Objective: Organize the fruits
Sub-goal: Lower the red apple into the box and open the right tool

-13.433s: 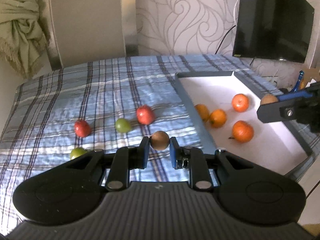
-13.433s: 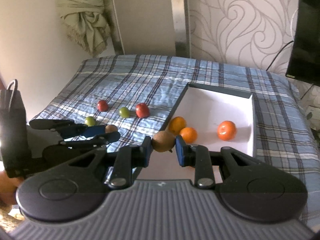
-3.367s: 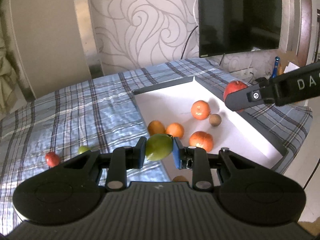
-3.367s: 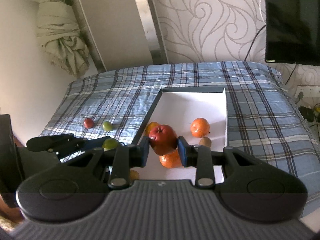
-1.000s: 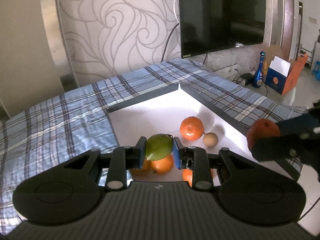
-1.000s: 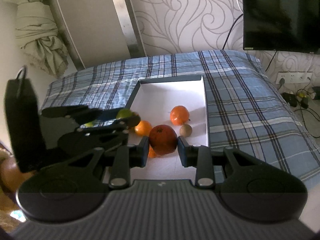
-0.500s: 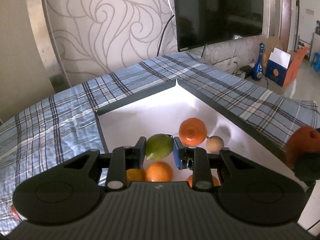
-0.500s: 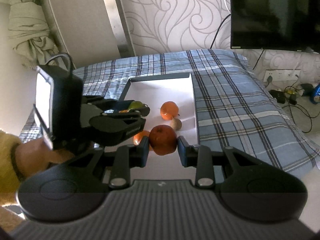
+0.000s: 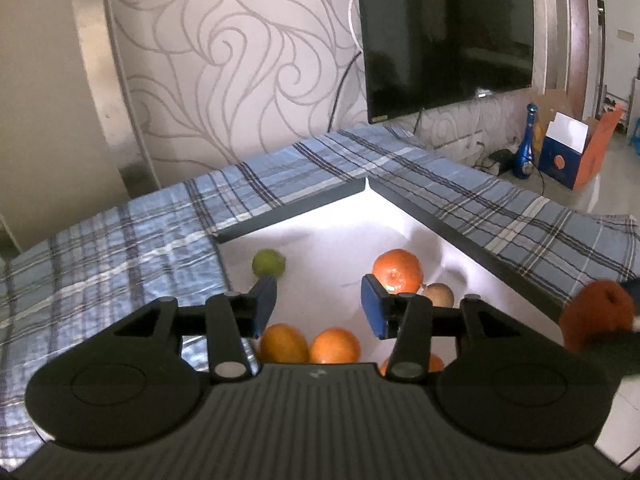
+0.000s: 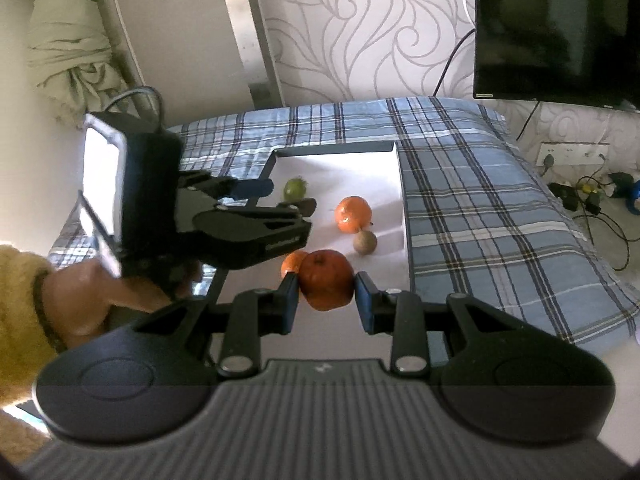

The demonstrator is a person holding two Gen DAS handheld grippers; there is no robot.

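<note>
my left gripper (image 9: pixel 316 308) stands over the near left part of the white tray (image 9: pixel 472 246), pointed down into it. its jaws have just been opening and nothing is between them now: the blue pads are well apart and bare. the green fruit (image 9: pixel 268 264) lies loose on the tray floor beyond the left pad, toward the far left corner, apart from both pads. i judge it is placed there because that corner was free of other fruit.

my right gripper (image 10: pixel 326 300) is clamped on the red apple (image 10: pixel 327 279), one pad on each side at its widest part, so the round body cannot roll out. it hangs above the near edge of the tray, to the right of my left tool. i judge it is held high so that it does not crowd the left tool.

already in the tray: an orange (image 9: pixel 397 271) near the middle, a small brown fruit (image 9: pixel 438 295) just beside it on the right, and more oranges (image 9: pixel 334 346) at the near left, partly hidden under my left tool.

the tray sits on the blue plaid cloth (image 9: pixel 132 248). its dark raised rim keeps round fruit from rolling off. next step, in my judgement: lower the apple onto a bare patch of tray floor on the right and release it.
</note>
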